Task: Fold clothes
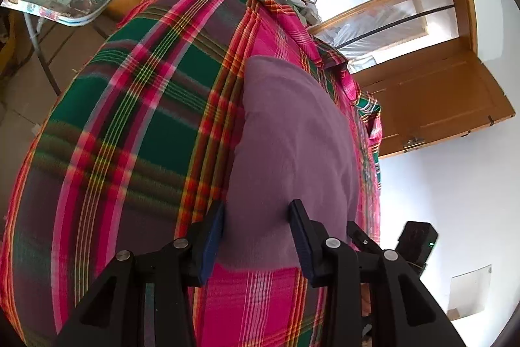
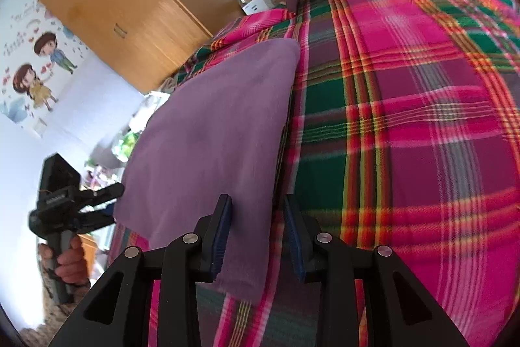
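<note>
On the plaid cover (image 1: 136, 126), a smooth, soft purple cloth (image 1: 292, 152) lies flat as a folded oblong with rounded corners. In the left wrist view it runs from 6 towards 12 o'clock. The left gripper (image 1: 256, 236) and right gripper (image 2: 256, 233) both hold their fingers wide apart over its near edge, gripping nothing.

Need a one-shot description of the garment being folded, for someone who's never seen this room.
Find the bed under the bright pink, green and red plaid sheet. On it lies the purple garment, a smooth folded slab near the sheet's edge. It is the only plain, unpatterned cloth there; both open grippers flank its near end.
</note>
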Tool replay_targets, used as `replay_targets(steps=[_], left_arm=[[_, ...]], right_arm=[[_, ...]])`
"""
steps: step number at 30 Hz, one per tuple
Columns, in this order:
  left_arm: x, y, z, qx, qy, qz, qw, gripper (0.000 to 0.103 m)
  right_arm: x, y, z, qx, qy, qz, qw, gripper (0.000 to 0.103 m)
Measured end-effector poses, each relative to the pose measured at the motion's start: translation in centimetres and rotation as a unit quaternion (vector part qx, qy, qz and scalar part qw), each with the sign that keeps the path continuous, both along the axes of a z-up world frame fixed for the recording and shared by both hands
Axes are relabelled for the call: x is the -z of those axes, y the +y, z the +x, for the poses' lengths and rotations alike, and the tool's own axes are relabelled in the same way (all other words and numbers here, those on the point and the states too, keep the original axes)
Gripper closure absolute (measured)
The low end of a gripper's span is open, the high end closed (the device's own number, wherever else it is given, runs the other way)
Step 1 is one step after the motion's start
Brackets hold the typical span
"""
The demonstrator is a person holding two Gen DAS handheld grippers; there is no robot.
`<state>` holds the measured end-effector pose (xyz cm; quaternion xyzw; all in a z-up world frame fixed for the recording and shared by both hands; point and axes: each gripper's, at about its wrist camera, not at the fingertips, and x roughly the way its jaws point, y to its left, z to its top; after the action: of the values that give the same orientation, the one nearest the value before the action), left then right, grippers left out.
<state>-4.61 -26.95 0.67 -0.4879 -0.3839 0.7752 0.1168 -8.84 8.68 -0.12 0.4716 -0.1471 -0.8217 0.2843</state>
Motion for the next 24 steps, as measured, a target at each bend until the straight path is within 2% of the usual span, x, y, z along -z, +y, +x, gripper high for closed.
replay_targets(steps=[2, 4, 9, 13, 19, 24], left_arm=[[-0.2, 0.8, 0.7, 0.005, -0.003, -0.011, 0.9999, 0.062], [-0.3, 1.5, 1.4, 0.006, -0.002, -0.024, 0.9997, 0.062], [-1.0, 3.4, 3.3, -0.024, 0.01, -0.09, 0.9956, 0.062], [-1.8, 6.2, 4.6, -0.024, 0.033, -0.171, 0.9844, 0.062], [-0.9, 9.6, 4.8, -0.014, 0.035, -0.23, 0.9725, 0.062], [-0.7, 11.5, 5.1, -0.003, 0.044, -0.261, 0.9643, 0.062]], right_arm=[[-0.2, -0.4, 0.9, -0.001, 0.011, 0.02, 1.0, 0.069], [-0.3, -0.6, 1.7, -0.01, 0.004, 0.013, 1.0, 0.068], [-0.8, -2.1, 3.7, -0.001, 0.038, 0.067, 0.997, 0.068], [-0.7, -2.9, 5.6, 0.011, 0.059, 0.104, 0.993, 0.067], [-0.2, -3.6, 7.6, 0.027, 0.073, 0.139, 0.987, 0.066], [0.2, -4.2, 9.0, 0.017, 0.076, 0.155, 0.985, 0.066]])
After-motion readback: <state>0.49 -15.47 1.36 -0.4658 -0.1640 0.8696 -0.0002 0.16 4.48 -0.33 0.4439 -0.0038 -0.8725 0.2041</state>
